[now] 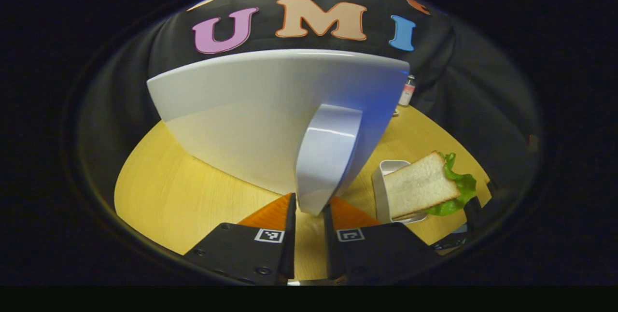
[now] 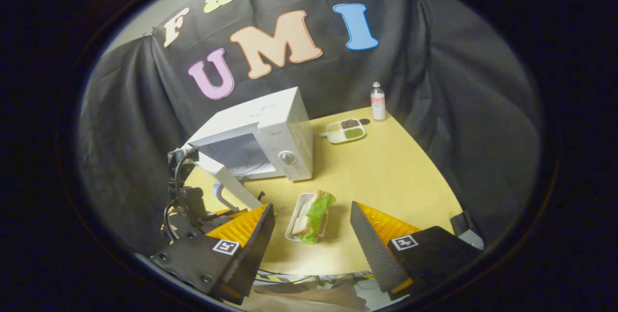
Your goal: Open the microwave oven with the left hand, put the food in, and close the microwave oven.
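Your left gripper (image 1: 309,213) had its two fingers closed in on the lower end of the door handle (image 1: 326,157), which rose straight ahead of it; whether both pads pressed the handle you could not tell for sure, though the gap looked taken up by it. Beyond the handle stood the white microwave door (image 1: 251,109), swung well out. Off to that claw's right, near it on the table (image 1: 164,191), the sandwich (image 1: 425,186) sat in its small white tray (image 1: 381,181).

Your right gripper (image 2: 313,234) hung wide open and empty, with the sandwich just ahead between its fingers.

So the opening looked done or nearly so; loading the food and shutting the door were left.

The right gripper view gave you what the other could not: the microwave oven (image 2: 270,133) whole, its cavity exposed, a divided dish (image 2: 345,131) and a bottle (image 2: 378,102) far beyond
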Available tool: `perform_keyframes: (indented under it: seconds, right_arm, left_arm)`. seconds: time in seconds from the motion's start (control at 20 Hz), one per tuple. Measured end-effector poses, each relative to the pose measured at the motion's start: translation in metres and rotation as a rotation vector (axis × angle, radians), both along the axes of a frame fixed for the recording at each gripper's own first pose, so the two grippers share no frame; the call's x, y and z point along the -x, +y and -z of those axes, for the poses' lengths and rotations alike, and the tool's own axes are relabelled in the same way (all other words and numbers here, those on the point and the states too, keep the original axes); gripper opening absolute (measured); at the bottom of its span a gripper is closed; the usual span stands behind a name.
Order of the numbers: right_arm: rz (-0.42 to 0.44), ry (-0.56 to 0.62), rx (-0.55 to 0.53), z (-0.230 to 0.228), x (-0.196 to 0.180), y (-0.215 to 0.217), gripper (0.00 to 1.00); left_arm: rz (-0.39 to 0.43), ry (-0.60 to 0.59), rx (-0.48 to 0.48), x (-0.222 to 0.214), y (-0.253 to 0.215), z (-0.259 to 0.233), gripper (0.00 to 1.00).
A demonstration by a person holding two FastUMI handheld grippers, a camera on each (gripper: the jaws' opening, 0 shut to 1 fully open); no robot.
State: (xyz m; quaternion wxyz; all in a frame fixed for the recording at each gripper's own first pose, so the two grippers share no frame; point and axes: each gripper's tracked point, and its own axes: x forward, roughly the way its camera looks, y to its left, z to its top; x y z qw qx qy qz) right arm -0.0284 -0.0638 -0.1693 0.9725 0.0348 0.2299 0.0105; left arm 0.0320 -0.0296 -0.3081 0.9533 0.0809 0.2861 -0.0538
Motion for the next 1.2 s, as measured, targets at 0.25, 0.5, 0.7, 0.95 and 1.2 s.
perform_keyframes:
  seconds: [0.25, 0.5, 0.7, 0.95, 1.2]
  right_arm:
    - [-0.079, 0.040, 0.015, 0.009, -0.009, 0.003, 0.89]
    - [-0.179, 0.080, 0.044, 0.018, -0.015, 0.006, 0.89]
    - [-0.261, 0.106, 0.047, 0.025, -0.017, 0.016, 0.89]
    - [-0.278, 0.118, 0.030, 0.032, -0.013, 0.036, 0.93]
    - [-0.261, 0.117, 0.004, 0.042, -0.006, 0.082, 0.88]
  left_arm:
    - [-0.136, -0.027, -0.029, 0.036, 0.046, 0.000, 0.72]
    - [-0.306, -0.039, 0.044, 0.073, 0.076, -0.004, 0.87]
    - [-0.436, -0.053, 0.062, 0.099, 0.102, -0.012, 0.87]
    - [-0.518, -0.095, 0.075, 0.120, 0.136, -0.028, 0.86]
    - [-0.516, -0.096, 0.092, 0.133, 0.176, -0.038, 0.87]
